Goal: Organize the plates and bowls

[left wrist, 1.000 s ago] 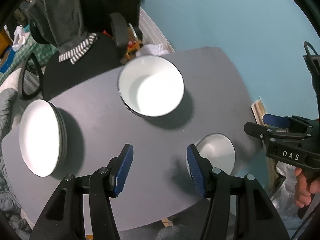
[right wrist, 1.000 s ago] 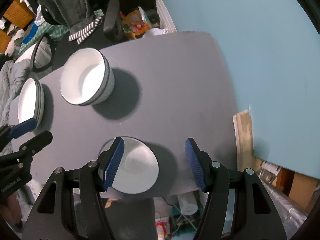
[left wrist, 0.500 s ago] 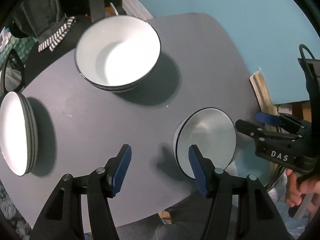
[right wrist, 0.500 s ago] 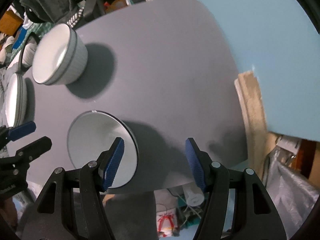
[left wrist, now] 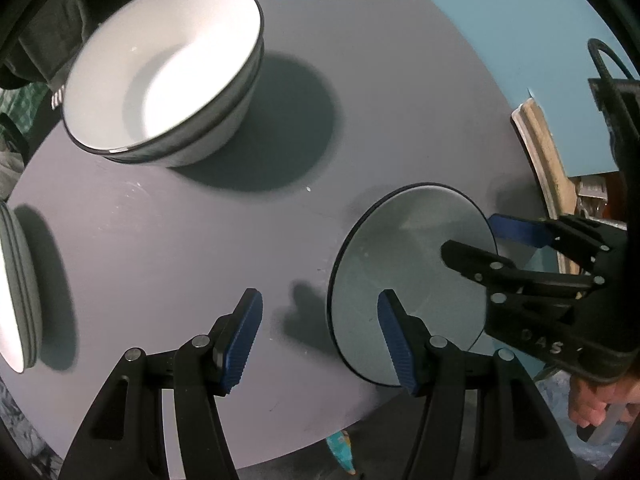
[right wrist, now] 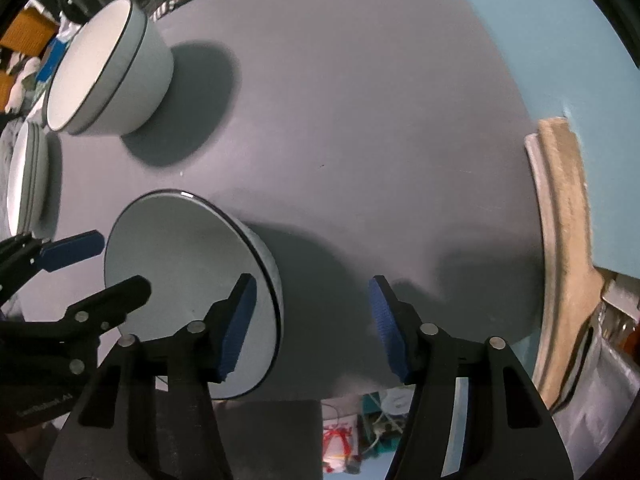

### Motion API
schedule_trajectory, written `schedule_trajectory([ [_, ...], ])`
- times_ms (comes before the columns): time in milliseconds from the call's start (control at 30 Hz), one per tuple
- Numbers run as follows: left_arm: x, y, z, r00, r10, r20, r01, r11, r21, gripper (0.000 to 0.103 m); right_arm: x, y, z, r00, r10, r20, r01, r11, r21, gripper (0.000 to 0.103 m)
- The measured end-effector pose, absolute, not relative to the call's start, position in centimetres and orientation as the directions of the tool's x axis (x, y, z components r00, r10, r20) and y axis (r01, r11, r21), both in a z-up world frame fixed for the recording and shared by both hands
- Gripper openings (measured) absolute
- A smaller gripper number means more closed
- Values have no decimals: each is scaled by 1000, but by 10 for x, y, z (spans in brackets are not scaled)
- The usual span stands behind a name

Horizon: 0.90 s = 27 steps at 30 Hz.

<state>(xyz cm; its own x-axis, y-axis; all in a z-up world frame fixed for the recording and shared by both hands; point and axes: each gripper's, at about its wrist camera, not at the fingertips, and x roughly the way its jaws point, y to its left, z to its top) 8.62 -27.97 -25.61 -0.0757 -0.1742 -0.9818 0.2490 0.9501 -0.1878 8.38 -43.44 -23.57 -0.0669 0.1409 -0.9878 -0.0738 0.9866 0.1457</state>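
A lone white bowl with a dark rim (left wrist: 404,264) (right wrist: 176,264) sits near the grey table's front edge. My left gripper (left wrist: 320,332) is open, its right finger over the bowl's left rim. My right gripper (right wrist: 312,328) is open, its left finger inside the bowl's right rim and its right finger outside; it also shows in the left wrist view (left wrist: 492,236). A stack of larger white bowls (left wrist: 164,76) (right wrist: 104,72) stands farther back. A stack of white plates (left wrist: 16,284) (right wrist: 26,180) lies at the left edge.
The round grey table (left wrist: 360,80) (right wrist: 360,120) stands by a light blue wall (right wrist: 580,40). A wooden board (right wrist: 560,220) leans at the table's right side. Dark clothing and clutter lie beyond the far left edge.
Both grippers have moved down and closer to the lone bowl. The right gripper's left finger now reaches inside its rim. Both stay open.
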Motion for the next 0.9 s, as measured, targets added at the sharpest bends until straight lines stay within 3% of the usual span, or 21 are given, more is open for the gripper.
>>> schedule_trajectory([
  [100, 85, -280, -260, -77, -184, -980, 235, 952, -197, 61, 84, -431, -243, -88, 144, -986, -93, 984, 152, 47],
  [233, 87, -279, -265, -89, -199, -976, 215, 953, -214, 59, 83, -429, -251, -118, 159, -980, -98, 981, 170, 27],
  [300, 90, -275, -268, -107, -219, -970, 196, 952, -237, 47, 82, -431, -251, -121, 194, -974, -81, 976, 204, 16],
  [333, 88, -272, -272, -122, -233, -965, 183, 950, -252, 35, 82, -431, -250, -123, 210, -970, -74, 973, 219, 12],
  [367, 89, -270, -274, -134, -240, -961, 172, 950, -262, 26, 82, -431, -250, -123, 217, -968, -69, 972, 226, 11],
  [533, 85, -256, -277, -127, -241, -962, 146, 955, -259, 16, 86, -427, -246, -125, 237, -963, -68, 967, 247, 8],
  [900, 79, -212, -270, -113, -223, -968, 82, 969, -233, 15, 97, -386, -233, -121, 258, -958, -171, 946, 277, 8],
])
